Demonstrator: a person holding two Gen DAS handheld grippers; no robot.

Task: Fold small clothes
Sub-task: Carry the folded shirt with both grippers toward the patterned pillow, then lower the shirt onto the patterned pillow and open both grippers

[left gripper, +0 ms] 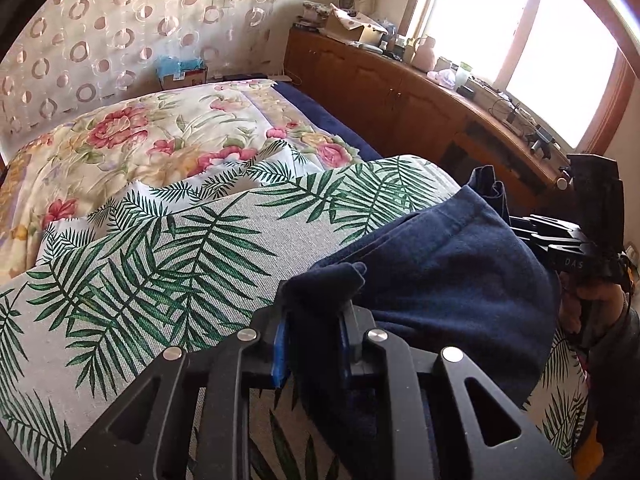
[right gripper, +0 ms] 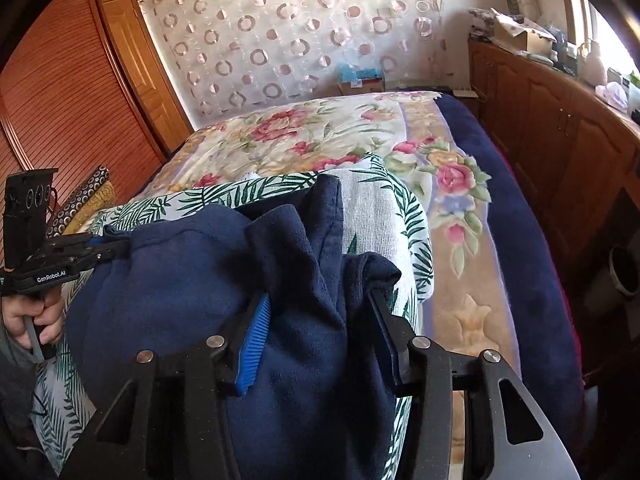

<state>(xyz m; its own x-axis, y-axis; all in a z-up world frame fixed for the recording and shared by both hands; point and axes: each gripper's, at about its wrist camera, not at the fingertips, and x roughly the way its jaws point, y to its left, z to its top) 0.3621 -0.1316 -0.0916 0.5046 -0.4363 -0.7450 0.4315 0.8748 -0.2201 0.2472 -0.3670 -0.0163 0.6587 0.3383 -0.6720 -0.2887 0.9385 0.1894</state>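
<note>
Your left gripper (left gripper: 314, 312) is nearly closed, pinching a bunched edge of the navy garment (left gripper: 448, 264), which covers its fingertips. Your right gripper (right gripper: 320, 320) stands about half open around a thick fold of the same cloth; whether its pads press is hard to tell. The garment lies on the palm-print cloth (left gripper: 180, 248) over the floral bedspread (left gripper: 160, 128). A cardboard box (left gripper: 182, 74) by the wall holds something blue, too blurred to name.
</note>
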